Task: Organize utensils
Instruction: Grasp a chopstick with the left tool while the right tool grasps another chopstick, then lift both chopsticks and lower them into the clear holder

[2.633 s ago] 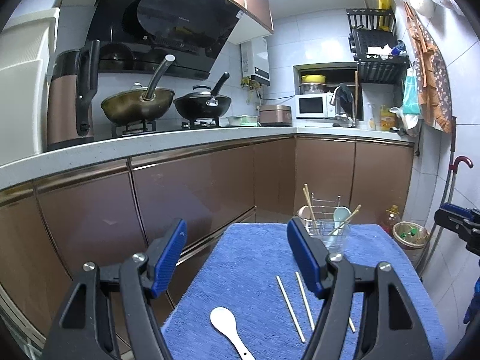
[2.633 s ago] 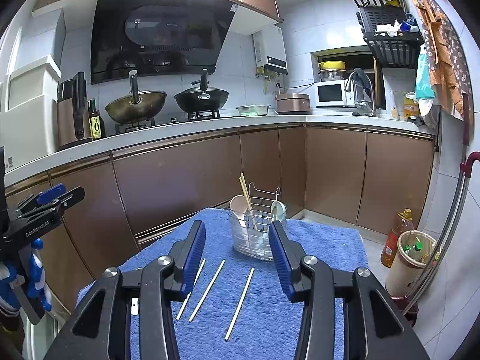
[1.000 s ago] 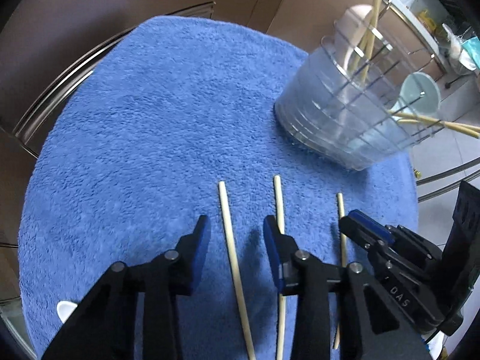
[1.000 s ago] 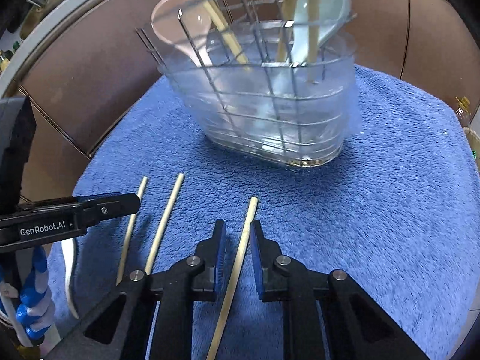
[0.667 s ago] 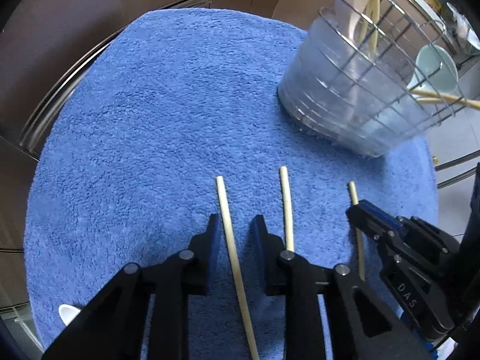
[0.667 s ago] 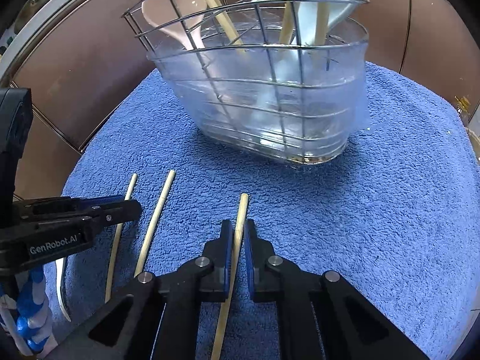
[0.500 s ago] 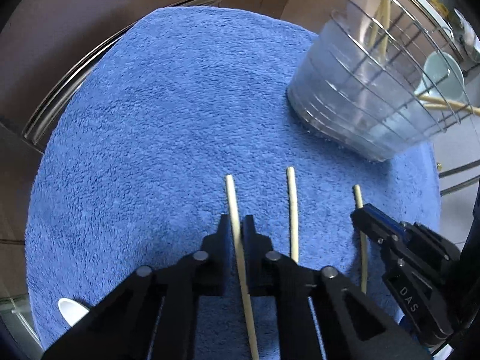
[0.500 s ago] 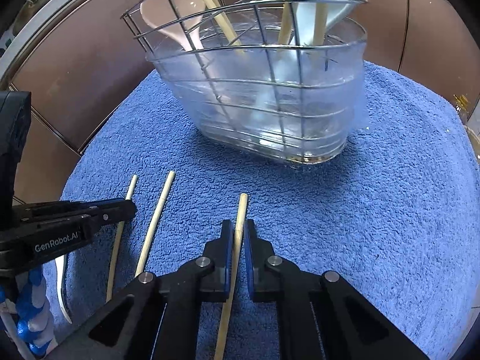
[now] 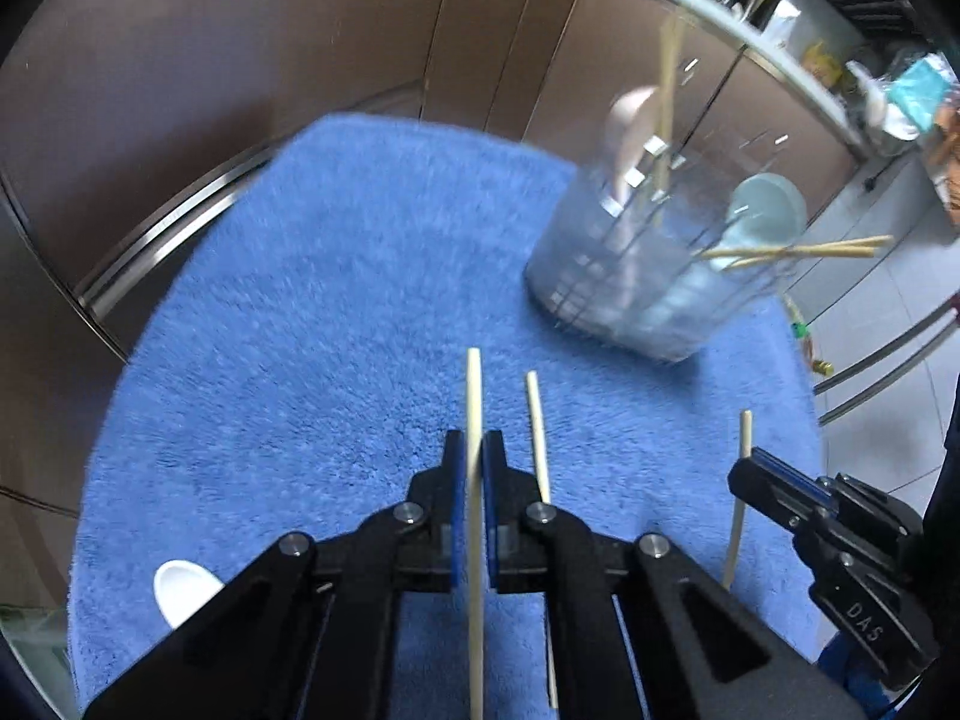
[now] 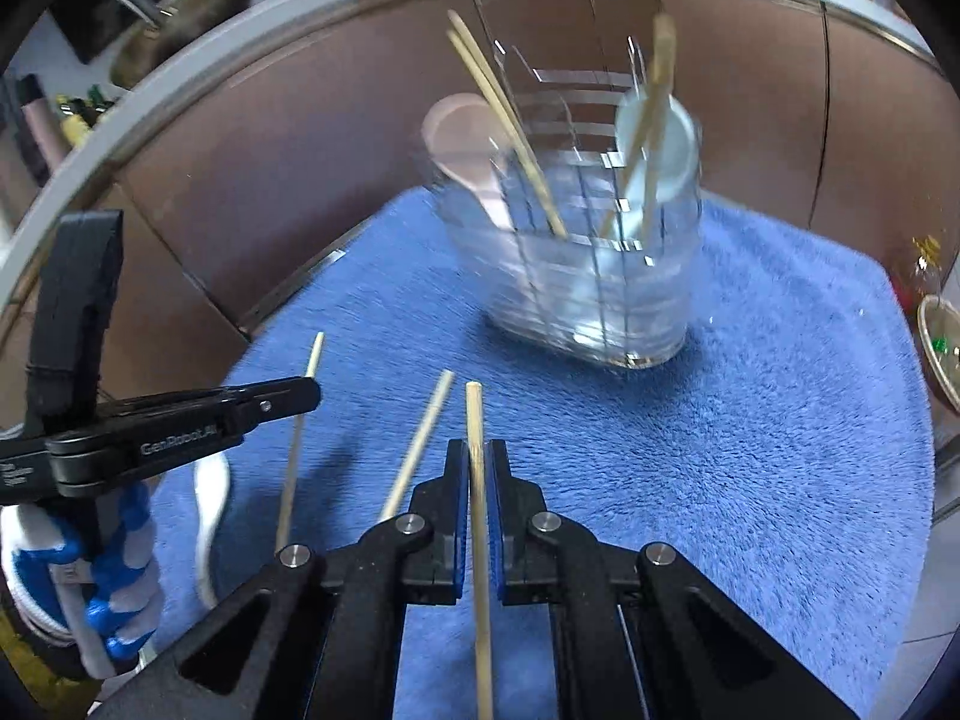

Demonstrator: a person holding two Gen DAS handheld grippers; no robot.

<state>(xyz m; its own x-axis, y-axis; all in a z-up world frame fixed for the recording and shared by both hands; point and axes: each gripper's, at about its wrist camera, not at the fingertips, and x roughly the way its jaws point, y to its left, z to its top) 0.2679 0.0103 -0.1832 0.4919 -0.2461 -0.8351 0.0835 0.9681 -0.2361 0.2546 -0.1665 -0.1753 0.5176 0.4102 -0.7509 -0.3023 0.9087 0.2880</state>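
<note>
A: Where are the chopsticks?

B: The left gripper [image 9: 473, 450] is clenched on one chopstick [image 9: 474, 396]. Its long axis runs along the fingers, with the free tip pointing ahead over the blue towel [image 9: 288, 372]. The right gripper [image 10: 477, 456] pinches a second chopstick [image 10: 474, 414] the same way, tip forward toward the utensil holder [image 10: 600, 300].

A: And the third one?

B: The loose chopstick [image 9: 536, 420] lies flat on the towel, just right of the left gripper's held stick and roughly parallel to it. In the right wrist view it sits between the two grippers, leaning a little to the right at its far end.

A: Is anything already in the holder?

B: Yes: a pink spoon [image 10: 465, 144], a pale spoon [image 10: 660, 144] and several chopsticks standing tilted, their ends fanning out above the rim. The holder is blurred, so I cannot tell which compartment each one occupies.

A: How much room is there?

B: Open towel lies between the held tips and the holder. The holder stands near the far right part of the towel. A white spoon [image 9: 180, 591] rests close to the near left edge, well apart from the holder. Brown cabinet doors [image 9: 240, 60] stand beyond the towel's far edge.
</note>
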